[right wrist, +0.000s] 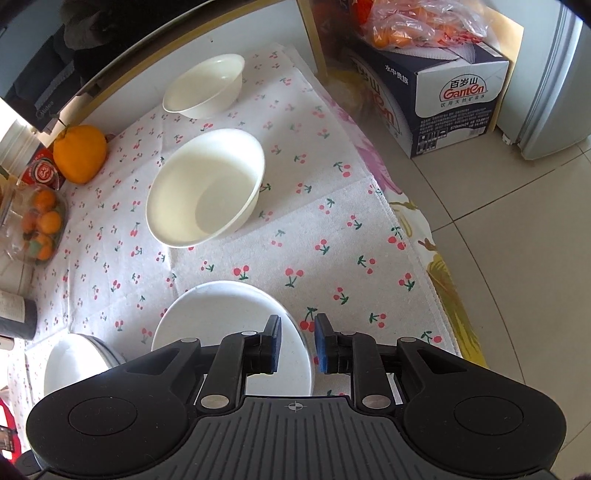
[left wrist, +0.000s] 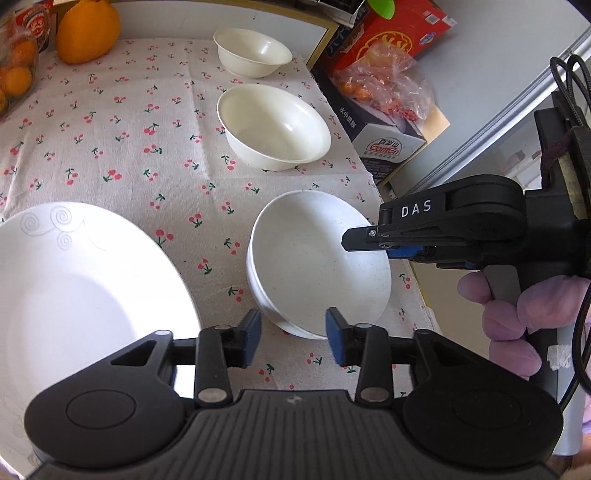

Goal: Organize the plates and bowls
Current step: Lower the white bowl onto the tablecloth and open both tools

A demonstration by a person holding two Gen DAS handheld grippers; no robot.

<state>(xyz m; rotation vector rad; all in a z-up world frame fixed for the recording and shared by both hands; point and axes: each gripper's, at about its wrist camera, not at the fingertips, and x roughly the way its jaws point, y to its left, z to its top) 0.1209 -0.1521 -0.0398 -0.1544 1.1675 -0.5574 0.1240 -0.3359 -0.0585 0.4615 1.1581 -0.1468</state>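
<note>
A white bowl (left wrist: 317,258) (right wrist: 229,325) stands near the right edge of the cherry-print cloth and looks nested in a second one. My left gripper (left wrist: 293,338) is open, its blue pads either side of the bowl's near rim without touching it. My right gripper (right wrist: 298,346) (left wrist: 347,240) straddles the bowl's right rim, one pad inside and one outside, with a gap showing, so it is open. A large white plate (left wrist: 74,295) (right wrist: 70,358) lies to the left. Farther back stand a medium cream bowl (left wrist: 273,125) (right wrist: 207,188) and a small cream bowl (left wrist: 253,51) (right wrist: 205,86).
An orange fruit (left wrist: 86,29) (right wrist: 79,153) and a tray of tangerines (right wrist: 42,221) sit at the table's far left. A Ganten carton (left wrist: 384,136) (right wrist: 454,92) with a bag of oranges on it stands on the floor beyond the cloth's right edge. A gloved hand (left wrist: 517,314) holds the right gripper.
</note>
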